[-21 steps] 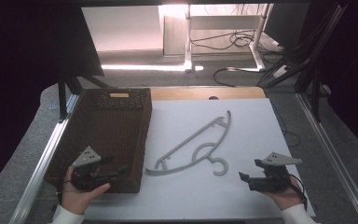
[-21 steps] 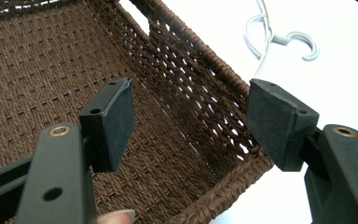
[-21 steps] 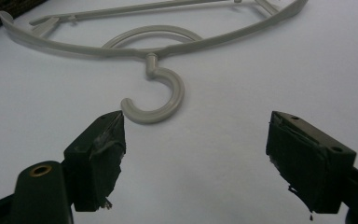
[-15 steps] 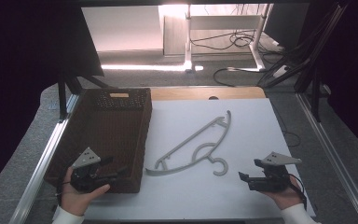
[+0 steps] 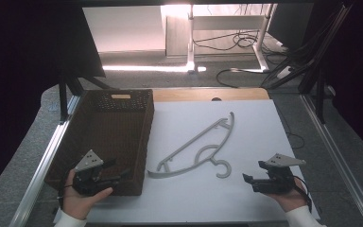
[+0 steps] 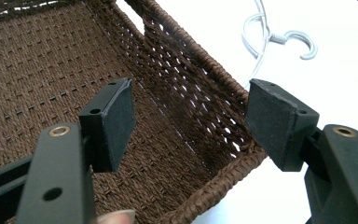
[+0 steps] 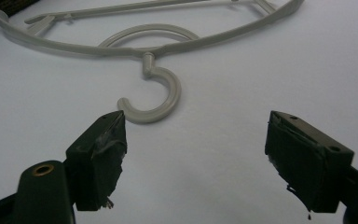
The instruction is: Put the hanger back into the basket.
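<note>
A pale grey plastic hanger point(image 5: 194, 141) lies flat on the white table top, its hook toward the near edge. In the right gripper view the hanger point(image 7: 147, 57) lies just ahead, and its hook tip is by the left pad. My right gripper point(image 5: 254, 172) point(image 7: 193, 154) rests low at the front right, pointing left at the hook, open and holding nothing. My left gripper point(image 5: 120, 170) point(image 6: 191, 121) hovers over the near right corner of the brown woven basket point(image 5: 149, 135) point(image 6: 191, 88), jaws wide open with nothing between them. The hanger point(image 6: 303, 39) shows beyond the basket wall.
The basket has nothing in it and takes up the left side of the table. Metal rails point(image 5: 52, 156) run along both table sides. A wooden strip point(image 5: 208, 94) borders the far edge. Cables and desk legs lie on the floor beyond.
</note>
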Motion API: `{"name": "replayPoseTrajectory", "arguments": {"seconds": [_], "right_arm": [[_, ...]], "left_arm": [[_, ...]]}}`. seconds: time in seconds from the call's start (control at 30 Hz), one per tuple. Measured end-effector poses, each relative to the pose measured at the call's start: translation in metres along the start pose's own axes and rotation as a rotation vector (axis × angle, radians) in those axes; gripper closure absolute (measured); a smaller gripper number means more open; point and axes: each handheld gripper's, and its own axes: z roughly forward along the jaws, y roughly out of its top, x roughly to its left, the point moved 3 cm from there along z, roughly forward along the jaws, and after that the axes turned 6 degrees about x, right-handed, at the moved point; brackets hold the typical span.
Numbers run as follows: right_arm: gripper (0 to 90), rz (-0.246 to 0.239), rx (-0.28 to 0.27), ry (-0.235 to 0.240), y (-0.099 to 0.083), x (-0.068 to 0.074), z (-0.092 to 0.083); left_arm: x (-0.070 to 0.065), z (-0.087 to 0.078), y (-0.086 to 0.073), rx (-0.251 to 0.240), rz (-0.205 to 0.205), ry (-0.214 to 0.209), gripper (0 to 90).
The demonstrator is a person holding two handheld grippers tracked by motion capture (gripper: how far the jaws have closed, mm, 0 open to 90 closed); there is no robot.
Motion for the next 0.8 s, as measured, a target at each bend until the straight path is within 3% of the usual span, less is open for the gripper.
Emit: {"name": "replayPoseTrajectory", "arguments": {"seconds": [0.37, 0.5, 0.8], "right_arm": [[20.3, -0.008, 0.001, -0.013, -0.001, -0.001, 0.001], [20.3, -0.005, 0.002, -0.013, -0.001, -0.001, 0.001], [20.2, -0.002, 0.003, -0.013, -0.003, -0.002, 0.001]], "left_arm": [[-0.005, 0.0, 0.004, -0.011, 0.01, -0.015, 33.2], [-0.01, -0.001, 0.007, -0.015, 0.034, -0.014, 33.0], [-0.018, 0.001, 0.016, -0.025, 0.047, -0.048, 33.3]]}}
